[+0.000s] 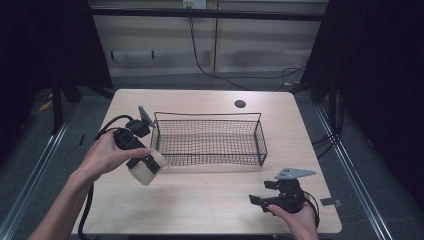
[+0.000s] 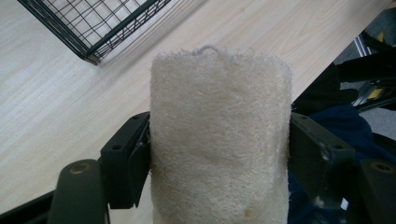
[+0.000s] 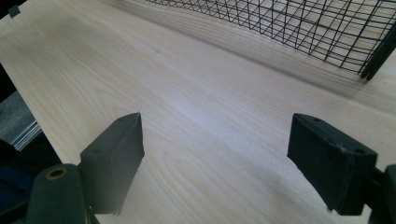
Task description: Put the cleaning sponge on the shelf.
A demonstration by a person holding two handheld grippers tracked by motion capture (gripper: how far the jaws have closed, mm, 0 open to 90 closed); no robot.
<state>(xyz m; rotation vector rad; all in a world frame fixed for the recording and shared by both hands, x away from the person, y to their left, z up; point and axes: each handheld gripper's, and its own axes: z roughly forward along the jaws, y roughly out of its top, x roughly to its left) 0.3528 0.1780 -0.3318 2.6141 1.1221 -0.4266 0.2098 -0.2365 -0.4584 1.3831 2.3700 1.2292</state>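
A cream loofah sponge (image 2: 219, 140) sits clamped between the two black jaws of my left gripper (image 2: 219, 158). Seen from the high view, that left gripper (image 1: 145, 167) holds the sponge (image 1: 145, 175) above the table, just off the front left corner of the black wire basket (image 1: 210, 137). The basket's corner (image 2: 93, 32) shows at the top left of the left gripper view. My right gripper (image 1: 262, 195) rests near the table's front right, and in its own view the right gripper (image 3: 215, 154) stands open with bare wood between the jaws.
The light wooden table (image 1: 200, 200) has a round cable hole (image 1: 240, 104) behind the basket. The basket's mesh wall (image 3: 303, 28) lies ahead of the right gripper. A dark floor with cables surrounds the table.
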